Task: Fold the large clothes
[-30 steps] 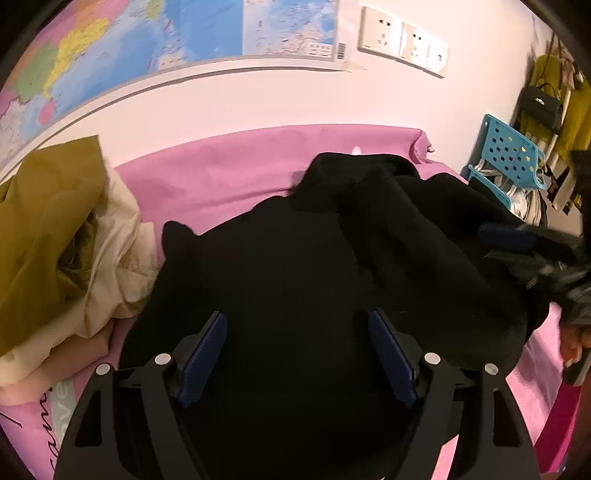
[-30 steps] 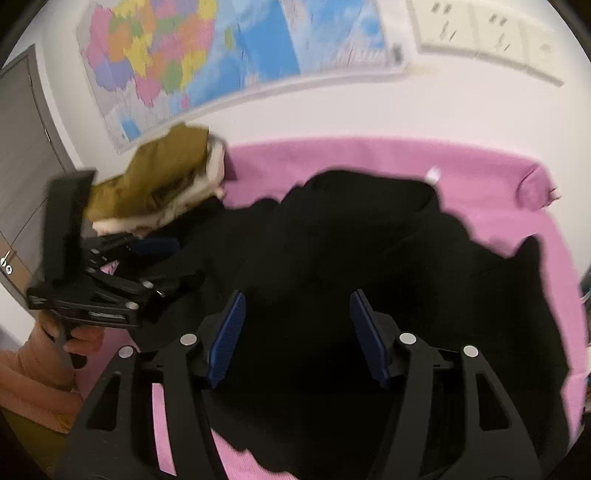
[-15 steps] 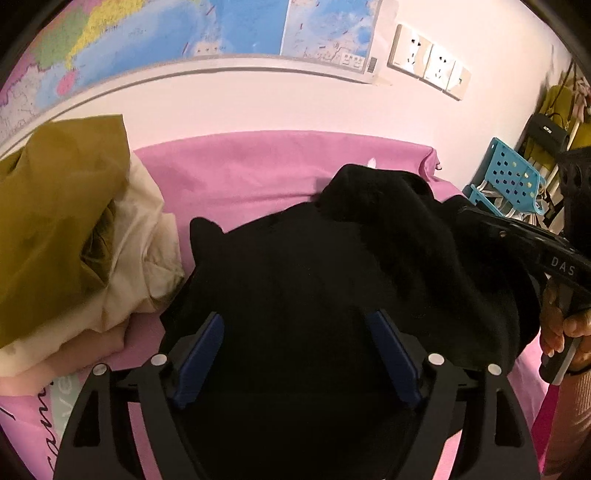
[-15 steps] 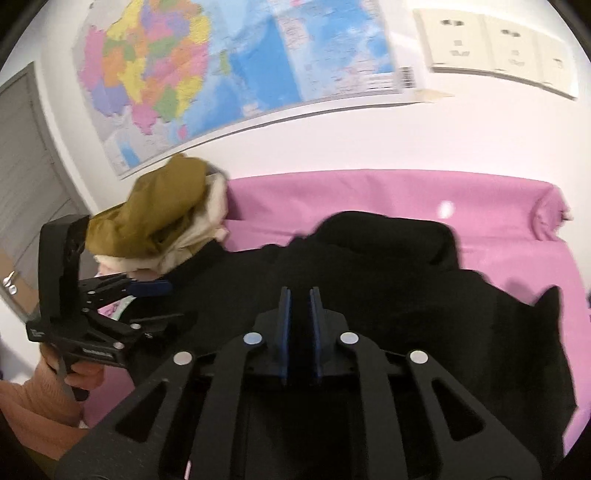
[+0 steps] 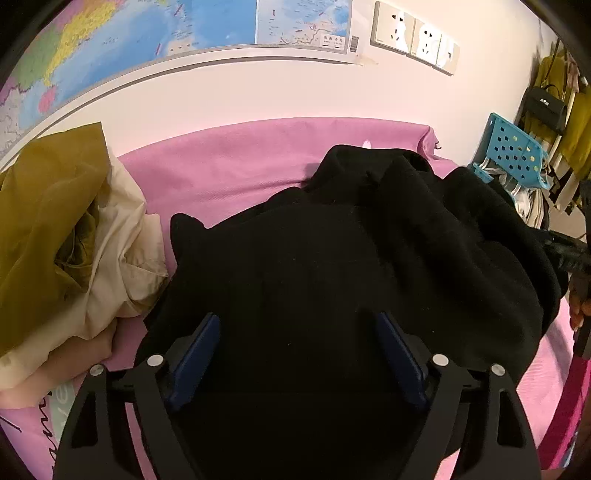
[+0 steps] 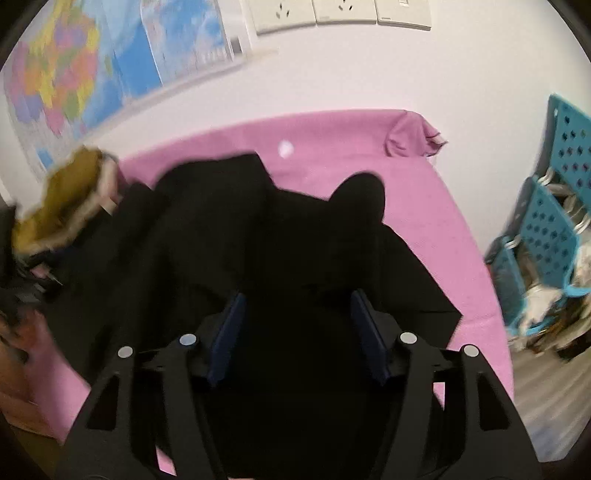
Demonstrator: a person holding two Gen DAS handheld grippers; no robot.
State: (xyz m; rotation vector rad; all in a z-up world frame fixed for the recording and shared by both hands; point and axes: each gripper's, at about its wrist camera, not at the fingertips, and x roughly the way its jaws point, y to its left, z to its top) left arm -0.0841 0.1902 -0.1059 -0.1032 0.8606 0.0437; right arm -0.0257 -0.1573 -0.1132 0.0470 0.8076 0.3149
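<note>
A large black garment [image 5: 351, 258] lies rumpled on the pink bed sheet [image 5: 240, 166]. My left gripper [image 5: 299, 332] hovers over the garment's near part, jaws wide open, nothing pressed between the blue pads. In the right wrist view the same black garment [image 6: 258, 240] spreads over the pink sheet [image 6: 424, 206], with one corner pointing right. My right gripper [image 6: 299, 317] is just above it with its jaws opening; dark cloth lies below the gap, and the pads do not press on it. That view is blurred by motion. The right gripper's body [image 5: 569, 251] shows at the far right edge of the left wrist view.
A heap of olive and cream clothes [image 5: 55, 229] sits on the bed's left side, also visible as a blurred pile [image 6: 62, 195]. Blue perforated crates [image 6: 546, 229] stand right of the bed. A wall map [image 5: 147, 33] and sockets [image 5: 413, 37] are behind.
The right gripper snapped shut half a second ago and has spread apart again while swinging to the right. The left gripper stayed open and nearly still over the black garment.
</note>
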